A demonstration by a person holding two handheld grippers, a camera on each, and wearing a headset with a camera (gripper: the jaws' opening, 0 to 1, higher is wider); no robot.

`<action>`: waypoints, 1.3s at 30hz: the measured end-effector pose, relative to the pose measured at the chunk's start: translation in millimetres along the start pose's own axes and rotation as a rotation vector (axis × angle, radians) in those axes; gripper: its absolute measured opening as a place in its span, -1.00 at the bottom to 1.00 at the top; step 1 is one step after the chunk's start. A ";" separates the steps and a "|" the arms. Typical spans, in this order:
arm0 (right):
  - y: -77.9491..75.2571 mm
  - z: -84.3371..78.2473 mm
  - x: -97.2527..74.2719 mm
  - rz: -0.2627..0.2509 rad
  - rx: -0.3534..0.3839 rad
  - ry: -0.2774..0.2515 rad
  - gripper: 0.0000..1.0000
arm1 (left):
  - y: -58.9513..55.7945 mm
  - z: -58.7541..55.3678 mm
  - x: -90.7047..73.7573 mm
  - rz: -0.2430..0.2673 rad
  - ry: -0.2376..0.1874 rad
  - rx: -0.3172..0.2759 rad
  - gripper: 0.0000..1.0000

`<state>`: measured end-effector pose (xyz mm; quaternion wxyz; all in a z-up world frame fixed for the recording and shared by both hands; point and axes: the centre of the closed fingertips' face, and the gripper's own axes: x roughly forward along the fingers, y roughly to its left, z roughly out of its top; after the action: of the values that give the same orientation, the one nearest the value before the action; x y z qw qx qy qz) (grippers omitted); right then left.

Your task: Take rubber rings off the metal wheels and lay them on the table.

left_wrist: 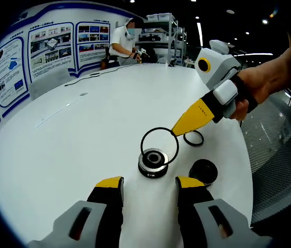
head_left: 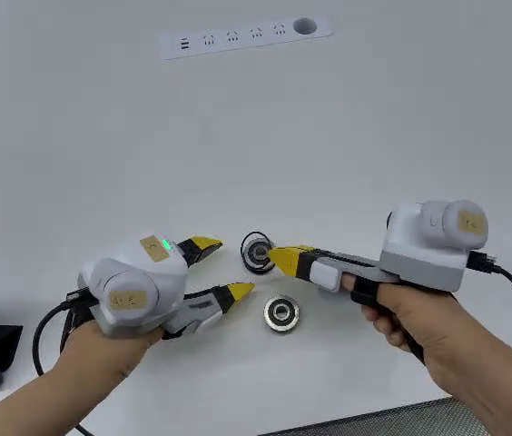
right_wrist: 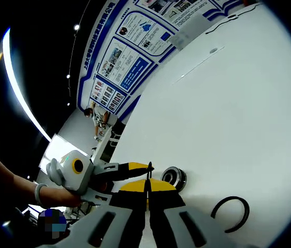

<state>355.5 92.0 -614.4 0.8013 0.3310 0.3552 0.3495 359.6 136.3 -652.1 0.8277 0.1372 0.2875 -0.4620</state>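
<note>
Left gripper view: a thin black rubber ring (left_wrist: 159, 128) stands half-lifted off a silver metal wheel (left_wrist: 153, 161) on the white table (left_wrist: 83, 134). Its 2 o'clock edge is pinched between the right gripper's (left_wrist: 175, 130) closed yellow jaws. A second ring (left_wrist: 193, 144) lies flat at the wheel's 2 o'clock. The left gripper (left_wrist: 149, 182), jaws apart, hovers at the wheel's 6 o'clock.

White table (head_left: 374, 136): two metal wheels (head_left: 281, 313), loose rubber ring (left_wrist: 193, 145), power strip (head_left: 245, 35).

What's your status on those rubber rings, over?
Left claw open. Right claw shut on rubber ring, partly off metal wheel. Second wheel close by, not blocking.
</note>
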 end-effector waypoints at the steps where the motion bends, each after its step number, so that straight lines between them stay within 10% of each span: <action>1: -0.9 0.4 -3.5 -0.004 0.003 -0.005 -0.96 | 0.3 -0.4 0.0 0.001 0.000 0.000 -0.17; 39: -74.3 -22.7 -77.2 -0.232 0.094 -0.025 -0.95 | -0.4 -3.3 -1.9 0.002 0.006 -0.011 -0.22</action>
<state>322.7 -2.8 -658.1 0.8243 0.3292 0.3973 0.2331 357.3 139.0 -653.6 0.8281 0.1345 0.2925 -0.4589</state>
